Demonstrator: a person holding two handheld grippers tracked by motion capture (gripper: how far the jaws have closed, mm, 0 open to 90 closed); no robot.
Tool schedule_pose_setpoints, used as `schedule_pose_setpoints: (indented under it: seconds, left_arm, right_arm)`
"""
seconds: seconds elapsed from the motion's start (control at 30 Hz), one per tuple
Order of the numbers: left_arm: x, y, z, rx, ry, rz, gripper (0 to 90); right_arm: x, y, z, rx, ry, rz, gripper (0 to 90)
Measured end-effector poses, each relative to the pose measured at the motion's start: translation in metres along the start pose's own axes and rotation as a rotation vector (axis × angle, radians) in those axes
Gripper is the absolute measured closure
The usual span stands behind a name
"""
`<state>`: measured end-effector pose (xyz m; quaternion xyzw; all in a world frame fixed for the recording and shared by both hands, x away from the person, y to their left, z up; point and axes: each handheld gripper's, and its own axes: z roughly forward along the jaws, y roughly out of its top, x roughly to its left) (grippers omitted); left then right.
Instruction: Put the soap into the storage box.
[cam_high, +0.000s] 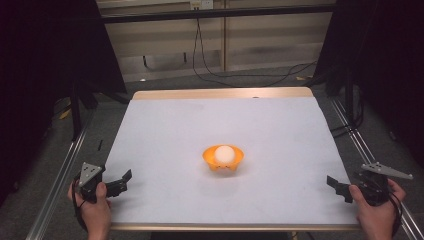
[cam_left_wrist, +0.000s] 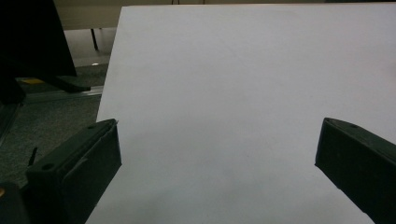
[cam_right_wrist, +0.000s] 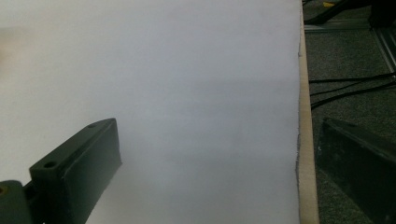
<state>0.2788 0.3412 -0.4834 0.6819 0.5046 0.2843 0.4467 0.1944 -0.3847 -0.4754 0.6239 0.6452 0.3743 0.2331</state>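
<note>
the orange bowl (cam_high: 223, 160) sits near the middle of the white table cover (cam_high: 165, 130), with a white ball (cam_high: 224, 154) resting inside it. both tools are well apart from it. the left gripper (cam_high: 121, 182) is held at the near left corner of the table, jaws spread wide and holding nothing; the left gripper view confirms bare cover between them. the right gripper (cam_high: 339, 188) is held at the near right edge, jaws likewise apart and empty; in the right gripper view one jaw hangs over the cover and the other past the wooden table edge (cam_right_wrist: 306, 140), above the floor.

likely faults from this position, as a judgement:

- ball ejection. the ball is round and sits loosely above the rim. a fast or tilted lift of the bowl would probably roll it out.
- bowl slide. the cover looks smooth and the bowl looks light. a jaw that meets the rim from one side before the other closes could push the bowl away instead of pinching it.
- ball slip. a pinch placed off the ball's widest line would tend to squeeze it out of the jaws.
- edge snag. the right gripper starts partly off the table; moving inward too low could catch the table edge or lift the cover.
- cable drag. each gripper trails a cable that could tug during a long reach to the centre.
</note>
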Motion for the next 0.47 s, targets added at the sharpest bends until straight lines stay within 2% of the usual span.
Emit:
schedule_pose_setpoints:
  seconds: [0.23, 0.3, 0.37, 0.47]
  left_arm:
    - [0.001, 0.0, 0.0, 0.003, -0.002, 0.002, 0.1]
    - [0.001, 0.0, 0.0, 0.004, -0.004, -0.003, 0.1]
    - [0.001, 0.0, 0.0, 0.004, -0.004, -0.003, 0.1]
    - [0.0, 0.0, 0.0, 0.005, 0.001, 0.001, 0.1]
  right_arm:
    - [-0.004, -0.006, -0.002, -0.057, 0.044, 0.033, 2.7]
    - [-0.006, -0.008, -0.003, -0.079, 0.072, 0.06, 3.6]
    - [-0.008, -0.011, -0.002, -0.074, 0.084, 0.081, 3.9]
    - [-0.008, -0.012, -0.002, -0.077, 0.086, 0.081, 4.2]
